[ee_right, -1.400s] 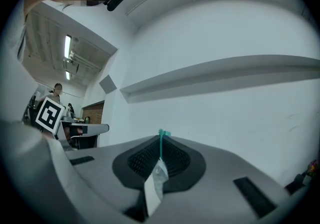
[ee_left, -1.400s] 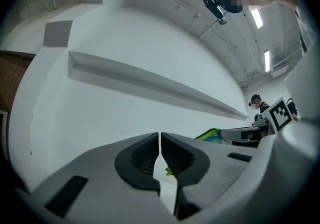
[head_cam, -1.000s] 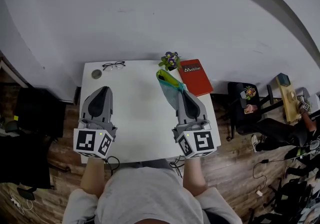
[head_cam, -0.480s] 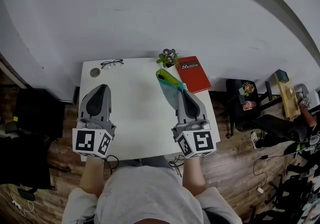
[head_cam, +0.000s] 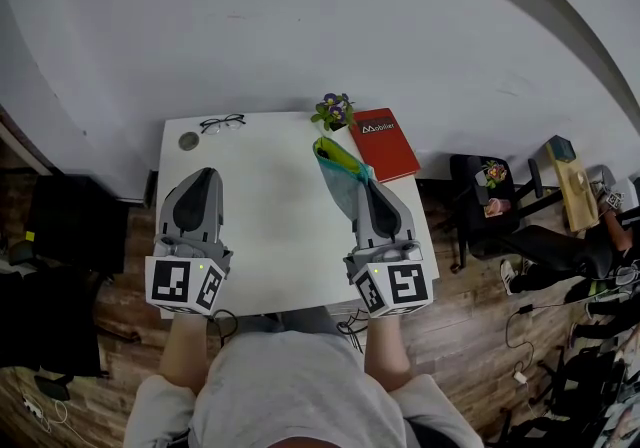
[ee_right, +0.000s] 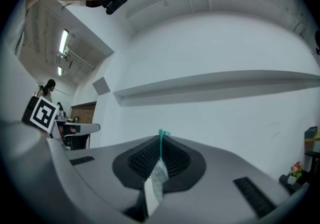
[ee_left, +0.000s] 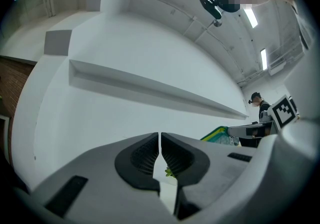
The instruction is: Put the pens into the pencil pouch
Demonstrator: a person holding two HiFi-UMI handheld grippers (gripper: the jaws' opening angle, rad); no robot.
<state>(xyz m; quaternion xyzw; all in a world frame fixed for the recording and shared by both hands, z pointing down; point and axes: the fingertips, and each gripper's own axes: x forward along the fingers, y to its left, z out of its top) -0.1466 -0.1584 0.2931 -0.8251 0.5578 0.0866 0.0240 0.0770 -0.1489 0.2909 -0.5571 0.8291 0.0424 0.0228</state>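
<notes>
Little has altered in the past second. The right gripper (head_cam: pixel 366 186) stays clamped on the near end of the pencil pouch (head_cam: pixel 338 164). The left gripper (head_cam: pixel 206 176) keeps its station over the 9 o'clock side of the table (head_cam: pixel 270 236). Only the head view has drifted, nudging the objects along the far edge slightly up the frame. On that evidence the task appears to be paused with the pouch merely held. No pens show in any view, so whether any are inside cannot be told.

In the right gripper view, ribbed black pads (ee_right: pixel 145 160) are shut on a thin teal seam, and a slip of pale, translucent film hangs below them. The left jaws stand almost together, with a bare slit between them and nothing held.

The pouch looks soft, flat and wedge-shaped. It is translucent teal with a yellow-green band, and it extends from the right jaws toward 12 o'clock.

Beyond it, at 1 o'clock, sit a matte red book (head_cam: pixel 385 144) and a small potted plant (head_cam: pixel 335 114) with purple flowers. At 11 o'clock lie thin black-framed glasses (head_cam: pixel 222 122) and a small round grey disc (head_cam: pixel 189 141). The table is smooth and white.
</notes>
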